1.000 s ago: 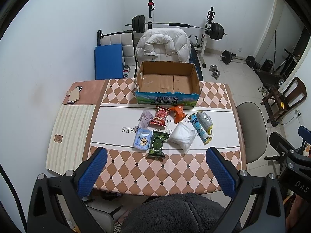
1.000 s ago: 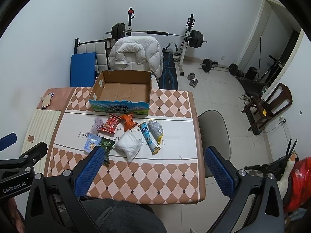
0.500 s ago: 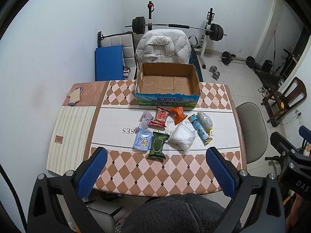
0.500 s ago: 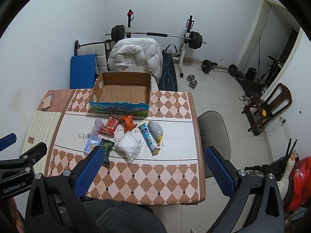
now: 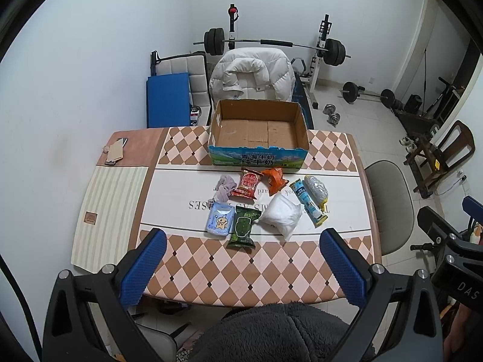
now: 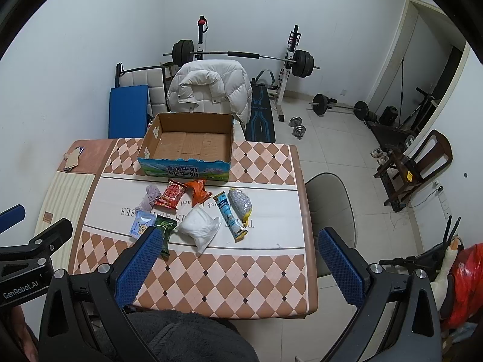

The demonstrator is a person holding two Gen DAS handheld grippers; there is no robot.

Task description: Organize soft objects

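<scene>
An empty cardboard box (image 5: 259,132) (image 6: 188,144) stands at the far side of the table. In front of it lie several soft items: a purple cloth (image 5: 225,187), a red packet (image 5: 249,182), an orange packet (image 5: 274,179), a blue tube pack (image 5: 308,202), a silvery bag (image 5: 316,188), a white bag (image 5: 282,214) (image 6: 199,226), a green packet (image 5: 244,226) and a light blue packet (image 5: 220,220). My left gripper (image 5: 241,268) and right gripper (image 6: 238,267) are both open and empty, held high above the table's near edge.
The table (image 5: 211,271) has a checked cloth. A phone and card (image 5: 115,152) lie at its far left corner. A chair with a white jacket (image 5: 252,75) stands behind the box, a grey chair (image 5: 389,199) to the right. Weights and a bench fill the back.
Both views have shifted very slightly; the table and items sit a little lower in frame. Nothing on the table has moved and both grippers stay open.
</scene>
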